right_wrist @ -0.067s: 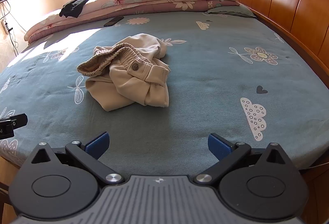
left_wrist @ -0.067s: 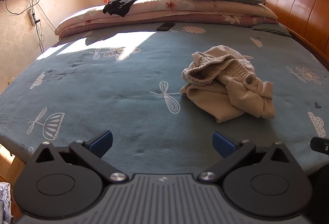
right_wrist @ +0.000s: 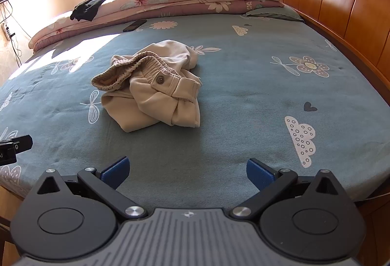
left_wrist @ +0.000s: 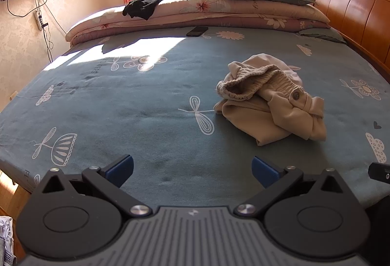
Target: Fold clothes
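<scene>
The crumpled beige cloth trousers [left_wrist: 270,100] lie ahead and to the right of the left gripper [left_wrist: 192,169], and ahead and to the left of the right gripper [right_wrist: 186,171]. Both grippers are wide apart, holding nothing. Bare blue flowered bedsheet [right_wrist: 243,85] spreads all around. A round button [right_wrist: 160,80] shows by the stretchy waistband.
</scene>
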